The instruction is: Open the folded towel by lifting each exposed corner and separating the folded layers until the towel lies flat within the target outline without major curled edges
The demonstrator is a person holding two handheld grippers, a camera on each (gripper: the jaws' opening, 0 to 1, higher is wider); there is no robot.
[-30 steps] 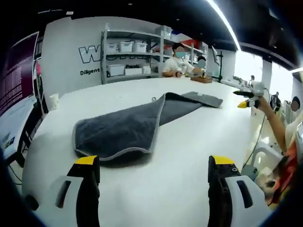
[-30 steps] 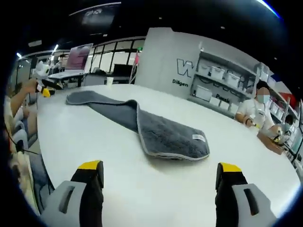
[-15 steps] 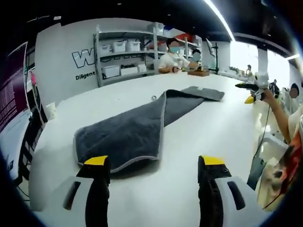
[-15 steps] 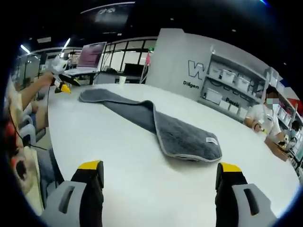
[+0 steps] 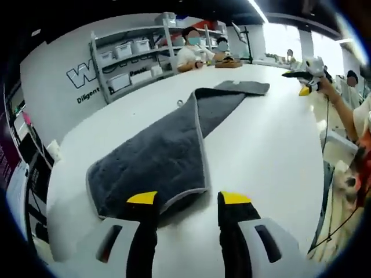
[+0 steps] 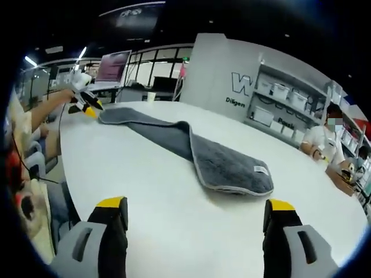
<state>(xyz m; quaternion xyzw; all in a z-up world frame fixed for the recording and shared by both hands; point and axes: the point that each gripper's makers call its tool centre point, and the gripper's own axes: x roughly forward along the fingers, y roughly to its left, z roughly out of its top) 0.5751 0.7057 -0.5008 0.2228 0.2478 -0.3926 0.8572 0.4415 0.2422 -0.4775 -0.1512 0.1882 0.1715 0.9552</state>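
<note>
A dark grey terry towel with a pale stitched border (image 5: 165, 156) is seen lying folded lengthwise on a broad white table (image 5: 272, 145). In the left gripper view, the left gripper (image 5: 189, 200) is held low over the table with its yellow-tipped black jaws drawn fairly close together, a narrow gap remaining between them; the near corner of the towel lies just beyond the tips, and whether cloth is touched cannot be told. Nothing is seen clamped between the jaws. The right gripper (image 5: 304, 88) is seen at the far right of that view, held by a person's hand near the towel's far narrow end.

In the right gripper view, the right gripper (image 6: 196, 205) is held above bare table with its jaws spread wide, released, and well apart from the towel (image 6: 223, 168). A small white label (image 6: 261, 169) is seen on the towel's near rounded end. The left gripper (image 6: 86, 104) is seen at the far end of the towel, just beside its edge.

Grey metal shelving with white storage bins (image 5: 130, 55) is seen against a white wall, and seated people (image 5: 194, 51) are seen at the table's far side.
</note>
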